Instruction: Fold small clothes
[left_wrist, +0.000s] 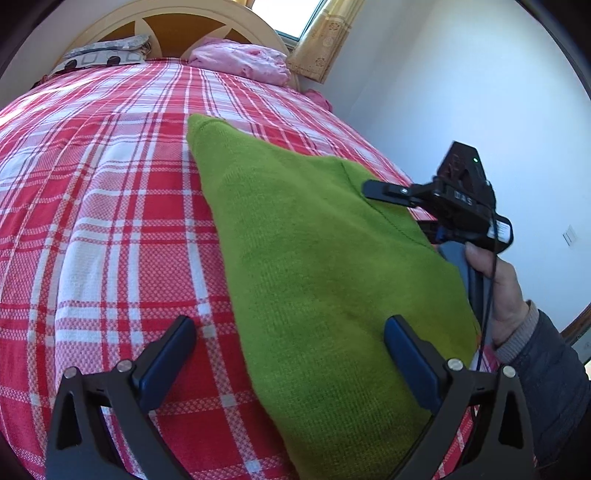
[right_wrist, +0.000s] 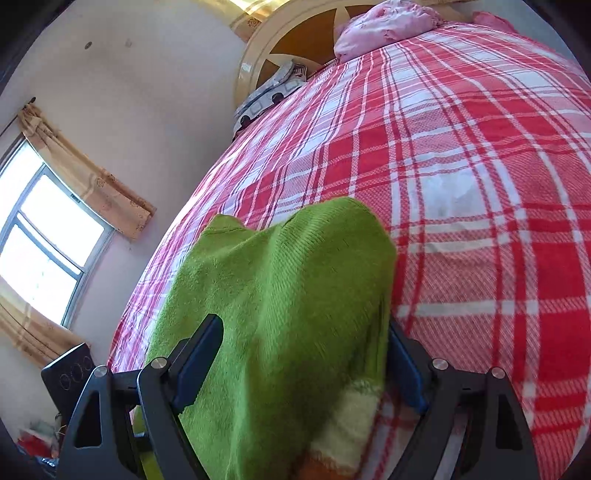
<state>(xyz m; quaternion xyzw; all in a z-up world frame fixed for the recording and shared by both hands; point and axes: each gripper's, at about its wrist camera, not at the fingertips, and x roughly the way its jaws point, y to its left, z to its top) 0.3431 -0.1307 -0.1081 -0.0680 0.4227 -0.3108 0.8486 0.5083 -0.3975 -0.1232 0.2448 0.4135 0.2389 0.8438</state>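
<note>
A green knitted garment (left_wrist: 314, 251) lies on the red and white plaid bedspread (left_wrist: 110, 206). My left gripper (left_wrist: 290, 321) is open wide above the garment's near left edge, with one finger over the bedspread and the other over the knit. In the same view my right gripper (left_wrist: 384, 192), held by a hand (left_wrist: 506, 288), reaches over the garment's right side. In the right wrist view the green garment (right_wrist: 280, 295) is humped up between the fingers of my right gripper (right_wrist: 303, 325), whose jaws stand wide apart and do not pinch it. A pale cream and orange band (right_wrist: 351, 417) shows at the near end.
A pink bundle of cloth (left_wrist: 243, 61) and a patterned pillow (left_wrist: 103, 53) lie by the wooden headboard (left_wrist: 177, 26). A white wall (left_wrist: 461, 92) runs close along the bed's right side. A window with tan curtains (right_wrist: 48, 240) and a dark box (right_wrist: 70, 373) sit beyond the bed's other side.
</note>
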